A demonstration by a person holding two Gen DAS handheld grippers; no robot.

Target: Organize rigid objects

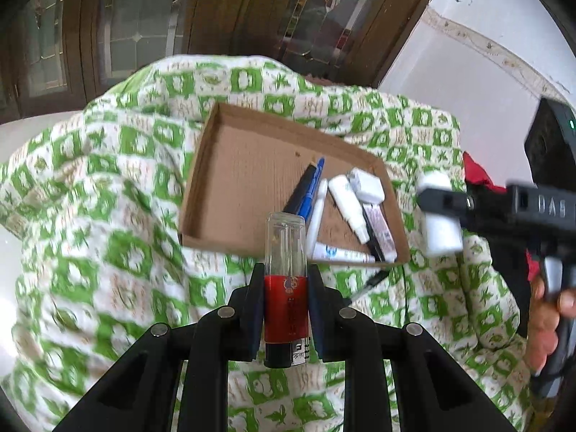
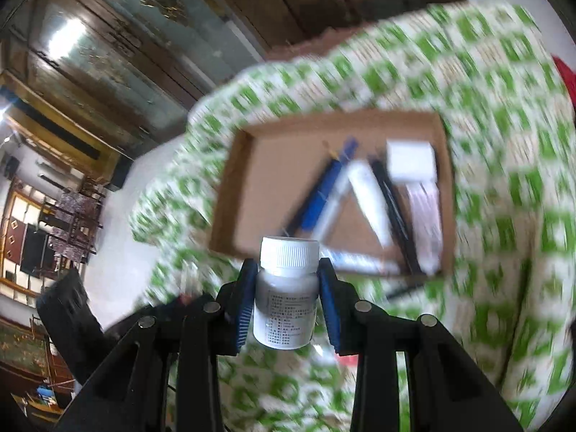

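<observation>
Cardboard tray (image 1: 230,180), shallow and brown, sits on a green-and-white patterned cloth (image 1: 108,216) that covers the work surface. From the left wrist view, its contents crowd the 4 o'clock corner: a blue pen (image 1: 312,189) beside a black pen (image 1: 300,189), a white tube (image 1: 347,203), a white block (image 1: 367,185), a small printed box (image 1: 381,232) and a white-and-blue tube (image 1: 342,253) lying along the near wall. The rest of the tray floor is bare. Left gripper (image 1: 286,309) is clamped on a clear-capped red bottle (image 1: 286,309), held upright between the pads, cap pointing toward the tray's near wall at 12 o'clock. At 3 o'clock in the same view, the right gripper (image 1: 437,212) comes in from the side with a hand (image 1: 547,320) on its handle, pinching a white pill bottle (image 1: 439,212) above the cloth, just off the tray's right wall. The right wrist view is blurred but shows that pill bottle (image 2: 286,295) squeezed between blue pads (image 2: 244,306), ribbed white cap up, with the tray (image 2: 252,180) beyond it at 12 o'clock. Both bottles are outside the tray. A dark wooden cabinet with glass panes (image 1: 144,18) stands behind the cloth.
</observation>
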